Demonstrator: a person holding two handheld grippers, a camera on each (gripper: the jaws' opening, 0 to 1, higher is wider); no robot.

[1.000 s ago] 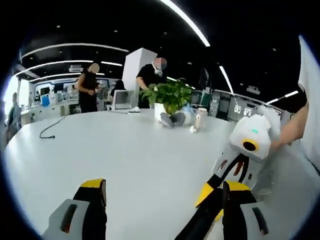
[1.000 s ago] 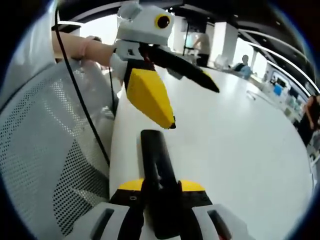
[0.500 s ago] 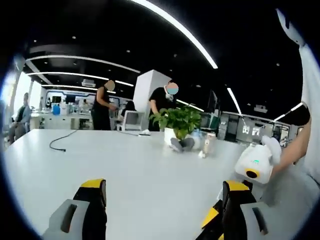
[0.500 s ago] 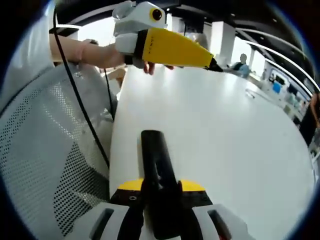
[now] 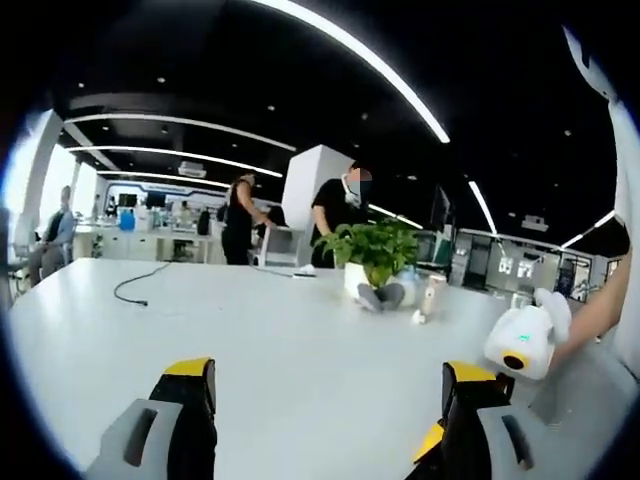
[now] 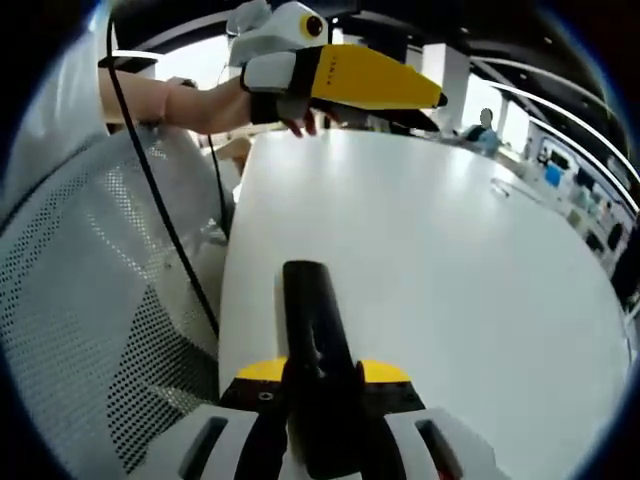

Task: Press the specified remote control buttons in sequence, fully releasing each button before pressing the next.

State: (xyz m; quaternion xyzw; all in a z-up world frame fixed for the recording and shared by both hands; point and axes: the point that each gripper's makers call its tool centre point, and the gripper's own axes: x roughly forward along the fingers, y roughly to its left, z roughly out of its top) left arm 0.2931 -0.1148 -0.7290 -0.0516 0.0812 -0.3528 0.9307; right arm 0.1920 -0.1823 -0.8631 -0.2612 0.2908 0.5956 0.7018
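Right gripper [image 6: 320, 395] clamped tight on the black remote [image 6: 315, 360], sticking out over the white table [image 6: 450, 290] near its edge. Left gripper [image 5: 325, 420] jaws wide apart, raised above the table.

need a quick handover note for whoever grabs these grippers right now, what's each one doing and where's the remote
Right gripper: shut on the black remote control, holding it out over the white table near the edge by the mesh chair.
Left gripper: raised above the table, well clear of the remote; its jaws stand open in the left gripper view.
Done: cannot tell which buttons have been pressed.
Left: bring the left gripper down to the remote for any remaining press, releasing fully each time.
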